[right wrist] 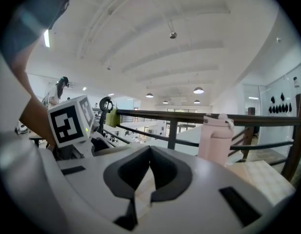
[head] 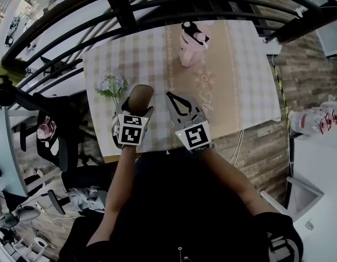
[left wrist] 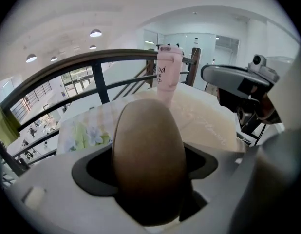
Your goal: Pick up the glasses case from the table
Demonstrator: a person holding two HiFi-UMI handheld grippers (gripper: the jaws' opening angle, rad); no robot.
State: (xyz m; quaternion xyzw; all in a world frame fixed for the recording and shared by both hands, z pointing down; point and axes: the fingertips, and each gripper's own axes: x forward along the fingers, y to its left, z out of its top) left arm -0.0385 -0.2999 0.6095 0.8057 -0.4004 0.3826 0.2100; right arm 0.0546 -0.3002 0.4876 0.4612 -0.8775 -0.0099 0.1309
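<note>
Your left gripper (head: 134,112) clamps the brown glasses case (left wrist: 148,155) near the table's (head: 250,100) front edge. Your right gripper's (head: 174,101) 2 jaws meet, empty. The pink bottle (head: 191,45) stands well apart.

Railing: dark curved metal railing (head: 122,7) along the table's far edge.
Table: rectangular table under beige checked cloth (head: 256,75).
Floor: brown wood-plank floor (head: 305,75).
Ceiling: white ribbed ceiling (right wrist: 179,43) with lit round lamps (right wrist: 198,90).
</note>
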